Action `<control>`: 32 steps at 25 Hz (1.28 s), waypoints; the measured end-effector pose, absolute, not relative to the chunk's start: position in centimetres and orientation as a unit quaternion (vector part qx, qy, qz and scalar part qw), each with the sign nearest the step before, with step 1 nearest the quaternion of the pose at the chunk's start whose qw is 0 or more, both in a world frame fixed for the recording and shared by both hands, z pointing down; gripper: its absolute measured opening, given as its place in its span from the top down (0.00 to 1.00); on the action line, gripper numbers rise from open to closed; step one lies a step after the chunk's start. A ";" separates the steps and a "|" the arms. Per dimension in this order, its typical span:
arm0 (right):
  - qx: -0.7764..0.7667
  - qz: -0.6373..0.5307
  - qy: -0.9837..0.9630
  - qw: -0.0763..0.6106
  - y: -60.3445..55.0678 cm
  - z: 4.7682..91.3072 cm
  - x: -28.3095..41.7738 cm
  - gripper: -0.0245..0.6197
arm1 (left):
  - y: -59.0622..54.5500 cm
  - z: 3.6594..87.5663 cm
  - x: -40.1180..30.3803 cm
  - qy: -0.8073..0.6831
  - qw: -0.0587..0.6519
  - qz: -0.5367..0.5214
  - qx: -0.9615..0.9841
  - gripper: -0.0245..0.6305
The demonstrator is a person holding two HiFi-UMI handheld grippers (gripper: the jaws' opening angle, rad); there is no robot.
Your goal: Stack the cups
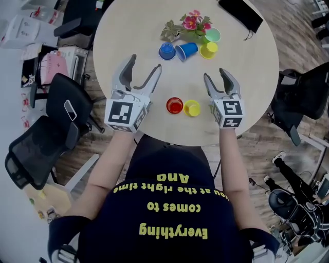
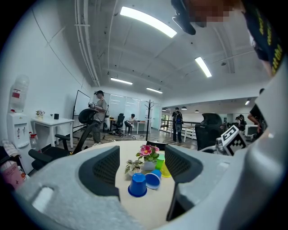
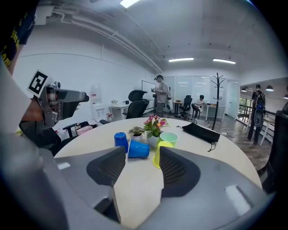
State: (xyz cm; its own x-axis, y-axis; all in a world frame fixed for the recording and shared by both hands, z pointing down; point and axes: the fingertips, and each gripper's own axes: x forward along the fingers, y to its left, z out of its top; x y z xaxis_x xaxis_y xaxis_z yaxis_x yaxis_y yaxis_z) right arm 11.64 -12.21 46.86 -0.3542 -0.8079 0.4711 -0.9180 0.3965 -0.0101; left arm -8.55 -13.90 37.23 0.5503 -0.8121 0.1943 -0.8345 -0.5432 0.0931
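On the round table (image 1: pixel 128 31), a red cup (image 1: pixel 175 105) and a yellow cup (image 1: pixel 192 108) stand upright near the front edge, between my two grippers. Farther back are an upside-down blue cup (image 1: pixel 166 51), a blue cup on its side (image 1: pixel 186 50), a yellow cup on its side (image 1: pixel 208 50) and a green cup (image 1: pixel 212 35). My left gripper (image 1: pixel 145 64) is open and holds nothing. The right gripper (image 1: pixel 216 75) is also open and empty. The left gripper view looks between its jaws at the upside-down blue cup (image 2: pixel 137 185). The right gripper view shows the lying blue cup (image 3: pixel 138 149).
A small pot of pink flowers (image 1: pixel 193 25) stands behind the far cups. A black pouch (image 1: pixel 240 13) lies at the table's far right edge. Office chairs flank the table at left (image 1: pixel 61 108) and right (image 1: pixel 300 97). People stand far back in the room.
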 end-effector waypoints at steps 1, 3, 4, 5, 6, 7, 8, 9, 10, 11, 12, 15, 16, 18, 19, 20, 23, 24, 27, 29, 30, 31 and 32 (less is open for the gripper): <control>0.532 0.138 -0.811 0.201 -12.8 47.0 11.7 0.58 | -14.1 37.4 -8.6 -0.470 0.088 0.065 0.876 0.48; 0.534 0.138 -0.810 0.201 -13.9 47.3 11.6 0.58 | -14.5 37.6 -8.6 -0.468 0.093 0.065 0.876 0.48; 0.535 0.138 -0.809 0.200 -14.4 47.4 11.5 0.58 | -14.7 37.7 -8.6 -0.467 0.095 0.064 0.877 0.48; 0.535 0.137 -0.809 0.200 -14.8 47.6 11.4 0.58 | -14.9 37.8 -8.5 -0.466 0.097 0.064 0.877 0.48; 0.535 0.136 -0.809 0.201 -15.1 47.7 11.3 0.58 | -15.1 37.8 -8.5 -0.465 0.097 0.064 0.878 0.48; 0.536 0.135 -0.809 0.202 -15.4 47.9 11.3 0.58 | -15.2 37.8 -8.5 -0.464 0.096 0.064 0.878 0.48; 0.537 0.135 -0.808 0.203 -15.7 48.1 11.3 0.58 | -15.4 38.0 -8.4 -0.464 0.096 0.065 0.878 0.48; 0.538 0.136 -0.806 0.204 -16.0 48.4 11.4 0.58 | -15.5 38.1 -8.4 -0.464 0.097 0.066 0.878 0.48; 0.540 0.138 -0.804 0.204 -16.4 48.8 11.5 0.58 | -15.7 38.3 -8.3 -0.464 0.098 0.068 0.878 0.48; 0.543 0.140 -0.802 0.204 -16.8 49.1 11.7 0.58 | -15.9 38.5 -8.3 -0.464 0.100 0.069 0.878 0.48; 0.547 0.142 -0.800 0.203 -17.3 49.3 11.9 0.58 | -16.1 38.7 -8.3 -0.463 0.101 0.069 0.878 0.48; 0.559 0.147 -0.791 0.203 -18.7 50.0 12.6 0.57 | -16.4 39.2 -8.1 -0.460 0.106 0.073 0.879 0.48; 0.562 0.149 -0.788 0.203 -19.2 50.3 12.8 0.57 | -16.4 39.4 -8.1 -0.458 0.108 0.074 0.879 0.48; 0.567 0.151 -0.783 0.204 -20.1 50.8 13.2 0.57 | -16.5 39.6 -8.2 -0.458 0.111 0.076 0.879 0.48; 0.570 0.151 -0.781 0.205 -20.6 51.1 13.4 0.56 | -16.6 39.7 -8.3 -0.459 0.112 0.077 0.878 0.48; 0.572 0.152 -0.780 0.206 -21.1 51.3 13.5 0.55 | -16.6 39.8 -8.4 -0.460 0.113 0.078 0.877 0.48; 0.578 0.153 -0.774 0.209 -22.5 52.0 13.8 0.54 | -16.8 40.0 -8.7 -0.462 0.113 0.083 0.876 0.48; 0.579 0.153 -0.772 0.213 -22.8 52.3 13.9 0.54 | -16.9 40.1 -8.8 -0.463 0.113 0.084 0.875 0.48; 0.581 0.153 -0.767 0.225 -23.4 52.9 14.0 0.55 | -17.0 40.2 -9.1 -0.467 0.115 0.086 0.873 0.48; 0.583 0.152 -0.765 0.229 -23.5 53.1 14.0 0.57 | -17.0 40.2 -9.4 -0.469 0.115 0.087 0.871 0.48; 0.585 0.152 -0.763 0.230 -23.5 53.2 14.1 0.59 | -17.0 40.3 -9.5 -0.470 0.115 0.087 0.871 0.48; 0.586 0.151 -0.762 0.231 -23.5 53.3 14.1 0.61 | -17.0 40.3 -9.5 -0.471 0.115 0.088 0.870 0.48; 0.587 0.151 -0.761 0.232 -23.5 53.3 14.1 0.61 | -17.0 40.4 -9.6 -0.471 0.116 0.088 0.870 0.48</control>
State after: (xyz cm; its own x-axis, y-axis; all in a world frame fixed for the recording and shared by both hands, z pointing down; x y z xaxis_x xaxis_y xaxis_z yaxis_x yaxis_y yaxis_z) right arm 14.12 -23.51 53.30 -0.2044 -0.8228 0.5303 -0.9630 0.2661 0.0417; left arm -9.57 -17.02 40.36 0.5401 -0.7997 0.2621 -0.8404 -0.5289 0.1180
